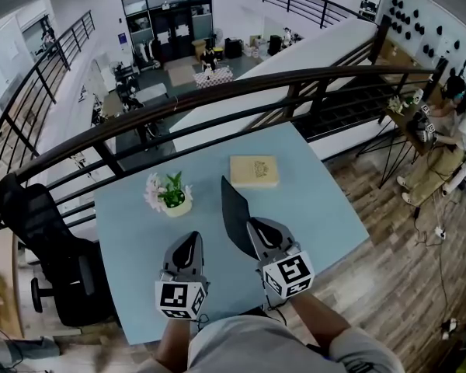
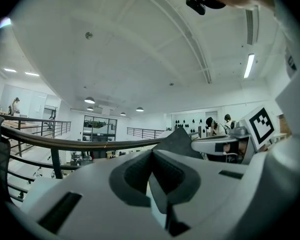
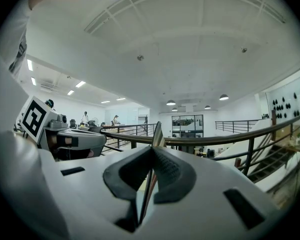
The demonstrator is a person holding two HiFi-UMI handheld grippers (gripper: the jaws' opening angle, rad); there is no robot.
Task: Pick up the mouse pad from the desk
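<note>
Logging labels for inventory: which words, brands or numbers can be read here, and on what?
No text is readable.
Flat tan box: faint print on top, too small to read.
Left gripper and right gripper: cube faces bear black-and-white square patterns, no letters.
Dark thin mouse pad held by the right gripper: no print shows.

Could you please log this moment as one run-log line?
right gripper: shut on mouse pad | mouse pad: upright, above blue desk | left gripper: shut, empty
</note>
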